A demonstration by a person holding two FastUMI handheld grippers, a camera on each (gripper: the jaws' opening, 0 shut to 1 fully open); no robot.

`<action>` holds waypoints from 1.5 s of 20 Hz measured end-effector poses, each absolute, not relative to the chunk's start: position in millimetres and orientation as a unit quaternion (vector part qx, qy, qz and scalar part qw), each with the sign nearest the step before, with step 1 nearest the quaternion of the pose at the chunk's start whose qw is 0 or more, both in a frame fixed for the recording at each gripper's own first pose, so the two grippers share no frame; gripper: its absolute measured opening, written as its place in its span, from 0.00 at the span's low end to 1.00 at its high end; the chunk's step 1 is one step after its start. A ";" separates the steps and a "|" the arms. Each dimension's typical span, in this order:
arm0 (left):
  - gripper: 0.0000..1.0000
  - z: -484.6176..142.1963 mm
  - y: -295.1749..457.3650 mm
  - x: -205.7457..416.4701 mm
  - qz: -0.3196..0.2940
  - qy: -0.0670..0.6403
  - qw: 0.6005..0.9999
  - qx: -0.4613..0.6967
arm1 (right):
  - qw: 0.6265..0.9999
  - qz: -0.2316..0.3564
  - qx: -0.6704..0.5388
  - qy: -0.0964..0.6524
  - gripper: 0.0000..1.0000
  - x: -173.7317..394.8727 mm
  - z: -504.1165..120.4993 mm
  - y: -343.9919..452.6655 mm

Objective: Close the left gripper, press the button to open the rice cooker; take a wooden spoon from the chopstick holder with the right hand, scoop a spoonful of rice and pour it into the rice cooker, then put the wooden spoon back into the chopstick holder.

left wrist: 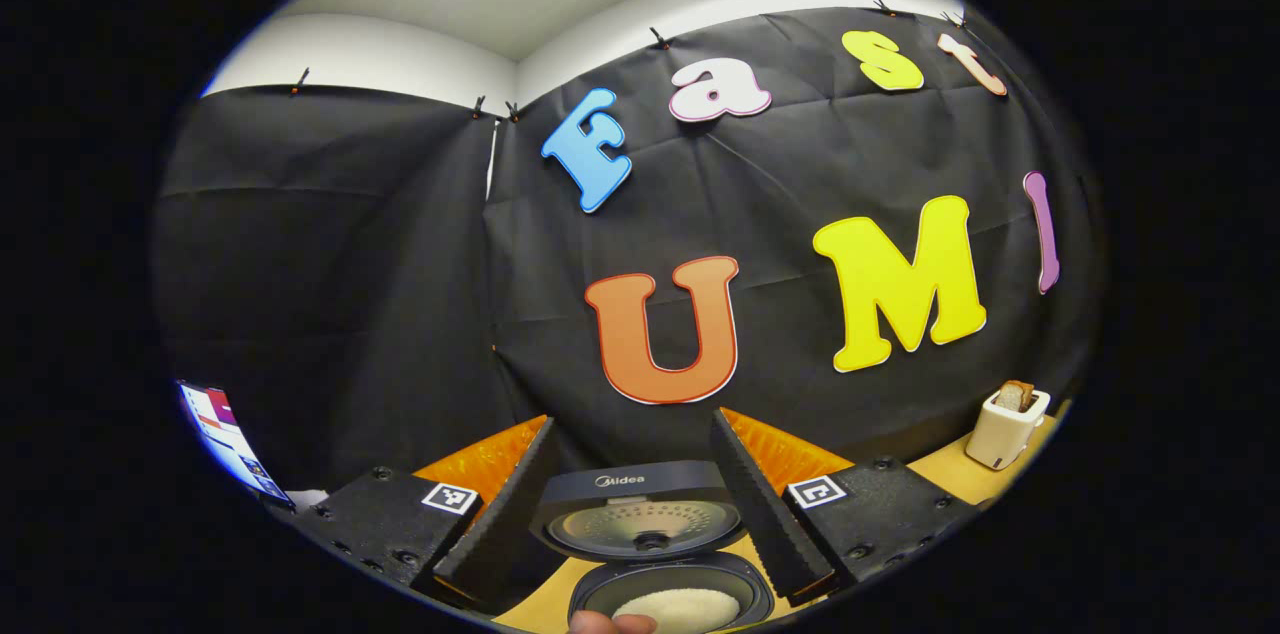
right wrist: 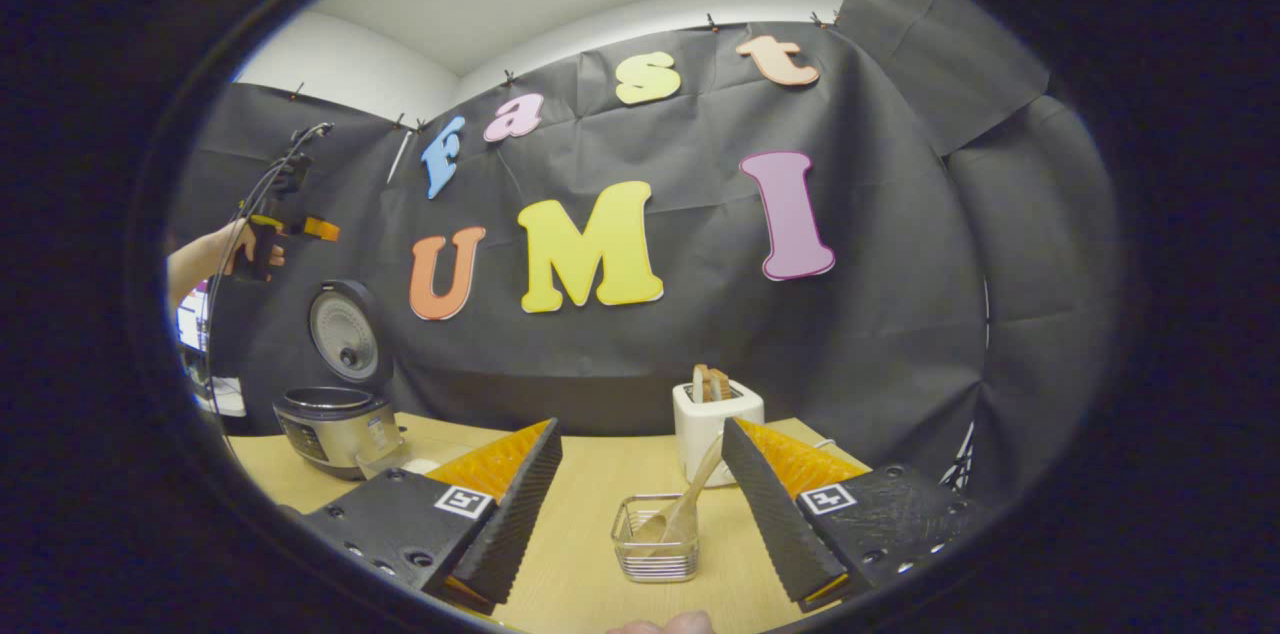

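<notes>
The right gripper (right wrist: 640, 504), released, faces the wooden spoon (right wrist: 688, 506) straight ahead; its handle leans up-right from the chopstick holder (right wrist: 655, 554).

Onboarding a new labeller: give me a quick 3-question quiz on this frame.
1. True or false: the rice cooker has its lid shut.
2. Where is the wooden spoon? A) in the right gripper B) in the wire chopstick holder C) in the cooker
3. Fill in: the white appliance behind the holder is a ____.

Key: 1 false, the lid stands open. 2 B, both grippers are open and empty. 3 toaster.
</notes>
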State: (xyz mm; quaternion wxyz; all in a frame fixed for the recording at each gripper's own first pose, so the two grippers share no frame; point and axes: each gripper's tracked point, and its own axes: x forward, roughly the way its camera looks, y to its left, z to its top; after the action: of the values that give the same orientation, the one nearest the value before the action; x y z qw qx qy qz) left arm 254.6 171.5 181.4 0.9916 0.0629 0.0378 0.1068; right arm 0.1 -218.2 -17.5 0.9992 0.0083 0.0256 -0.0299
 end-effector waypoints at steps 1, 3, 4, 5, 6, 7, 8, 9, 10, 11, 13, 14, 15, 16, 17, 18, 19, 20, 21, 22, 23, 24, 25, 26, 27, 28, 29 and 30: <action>0.97 174.0 174.8 264.9 0.110 0.046 0.991 0.059 | 0.999 -0.028 0.012 0.027 0.95 -4.6 -21.1 -215.8; 0.98 162.1 185.7 282.1 0.125 0.059 0.989 0.057 | 0.999 -0.024 0.020 0.027 0.95 -12.9 -25.6 -210.2; 0.98 155.5 189.6 289.5 0.128 0.068 0.988 0.045 | 0.999 -0.023 0.023 0.030 0.92 -16.4 -28.4 -208.1; 0.98 149.6 193.8 295.8 0.129 0.076 0.988 0.031 | 0.999 -0.022 0.025 0.034 0.95 -19.3 -33.1 -206.7; 0.98 145.0 195.9 300.8 0.133 0.081 0.988 0.020 | 0.999 -0.021 0.031 0.039 0.92 -20.0 -37.2 -207.1; 0.98 139.0 199.2 306.6 0.136 0.084 0.987 0.015 | 0.998 -0.023 0.040 0.044 0.95 -21.2 -41.2 -209.2; 0.98 132.9 200.9 310.9 0.136 0.090 0.987 0.012 | 0.997 -0.026 0.052 0.045 0.95 -23.0 -42.6 -212.4; 0.98 127.8 203.7 314.4 0.139 0.097 0.986 0.012 | 0.997 -0.029 0.063 0.047 0.95 -22.9 -44.2 -214.8; 0.98 124.2 205.7 317.1 0.139 0.101 0.985 0.013 | 0.996 -0.031 0.070 0.049 0.95 -23.1 -47.6 -217.3; 0.98 121.9 204.9 319.5 0.138 0.101 0.985 0.013 | 0.995 -0.034 0.073 0.052 0.95 -21.6 -50.0 -218.5; 0.98 119.1 205.7 323.4 0.135 0.102 0.986 0.010 | 0.995 -0.036 0.073 0.058 0.95 -19.9 -54.0 -219.1; 0.98 113.9 206.4 325.7 0.134 0.108 0.985 0.010 | 0.995 -0.034 0.073 0.060 0.92 -19.9 -54.0 -216.5; 0.98 108.4 206.0 325.8 0.132 0.117 0.984 0.009 | 0.995 -0.031 0.073 0.059 0.92 -19.9 -53.7 -213.8; 0.98 106.3 206.2 324.4 0.132 0.121 0.984 0.012 | 0.995 -0.029 0.073 0.058 0.92 -19.3 -52.5 -211.8; 0.99 107.3 206.0 326.6 0.129 0.118 0.985 0.014 | 0.996 -0.027 0.071 0.056 0.92 -17.9 -51.9 -208.1; 0.99 106.2 205.9 325.7 0.128 0.123 0.984 0.016 | 0.996 -0.024 0.069 0.055 0.95 -16.5 -51.5 -205.5; 0.99 104.9 205.4 324.8 0.126 0.125 0.984 0.019 | 0.996 -0.023 0.066 0.054 0.95 -16.2 -51.1 -204.2; 0.99 104.9 204.6 324.7 0.124 0.127 0.984 0.021 | 0.996 -0.022 0.064 0.053 0.95 -16.1 -49.5 -203.4; 0.99 103.0 204.0 321.8 0.120 0.132 0.984 0.024 | 0.996 -0.020 0.064 0.052 0.95 -16.5 -49.7 -200.6; 0.99 102.2 202.5 318.7 0.117 0.135 0.984 0.025 | 0.997 -0.018 0.062 0.051 0.95 -17.0 -49.1 -197.3; 1.00 101.7 201.9 313.1 0.113 0.140 0.983 0.026 | 0.997 -0.015 0.061 0.052 0.95 -17.4 -49.1 -194.2; 1.00 100.4 200.2 305.8 0.109 0.145 0.983 0.025 | 0.997 -0.012 0.058 0.052 0.95 -15.8 -50.0 -192.2; 1.00 99.8 198.9 298.4 0.107 0.150 0.983 0.022 | 0.997 -0.010 0.057 0.055 0.95 -16.7 -51.3 -189.6; 1.00 98.6 197.0 290.8 0.104 0.152 0.983 0.022 | 0.997 -0.006 0.058 0.058 0.95 -17.1 -52.1 -185.7; 1.00 96.3 193.3 283.5 0.102 0.153 0.983 0.022 | 0.996 -0.002 0.061 0.059 0.95 -17.2 -52.4 -181.1; 1.00 94.1 190.6 275.2 0.099 0.153 0.983 0.023 | 0.996 0.004 0.064 0.059 0.92 -17.6 -51.1 -175.7; 1.00 91.7 187.0 266.5 0.095 0.151 0.984 0.024 | 0.996 0.008 0.066 0.058 0.95 -18.9 -50.5 -171.7; 1.00 88.9 184.0 256.8 0.092 0.149 0.984 0.023 | 0.996 0.012 0.064 0.057 0.95 -20.6 -50.4 -167.6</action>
State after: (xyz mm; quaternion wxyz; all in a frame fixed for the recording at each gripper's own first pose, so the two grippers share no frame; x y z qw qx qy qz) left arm 256.8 184.0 88.9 0.9842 0.0227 0.1492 0.0924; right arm -20.6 -167.6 -50.4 0.9962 0.0645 0.0569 0.0122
